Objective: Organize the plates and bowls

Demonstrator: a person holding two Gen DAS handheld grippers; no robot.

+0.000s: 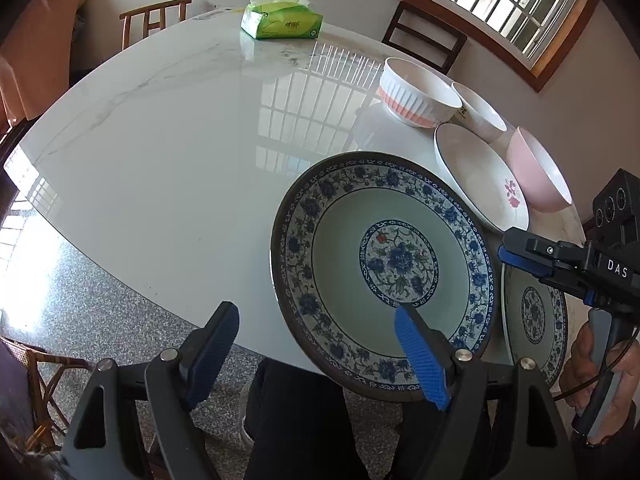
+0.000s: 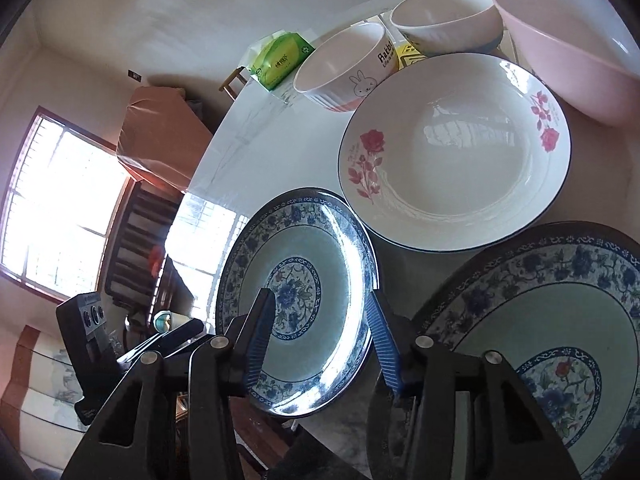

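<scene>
A blue-patterned plate (image 1: 380, 264) (image 2: 304, 304) lies at the table's near edge. My left gripper (image 1: 320, 344) is open, its right finger over the plate's near rim, its left finger off the plate. My right gripper (image 2: 320, 336) (image 1: 516, 252) is open with its fingers on either side of the plate's right rim. A second blue-patterned plate (image 2: 560, 344) (image 1: 536, 316) lies to the right. Behind stand a white rose plate (image 2: 456, 152) (image 1: 480, 176), a pink bowl (image 2: 568, 40) (image 1: 536, 168), a white bowl (image 2: 448, 20) (image 1: 480, 112) and a rabbit-print bowl (image 2: 344, 68) (image 1: 416, 92).
A green tissue pack (image 1: 280, 20) (image 2: 280, 60) sits at the far side of the white marble table (image 1: 180, 140). Wooden chairs (image 1: 156, 20) stand behind it. A speckled floor (image 1: 80, 288) and a person's dark legs (image 1: 296, 420) are below the near edge.
</scene>
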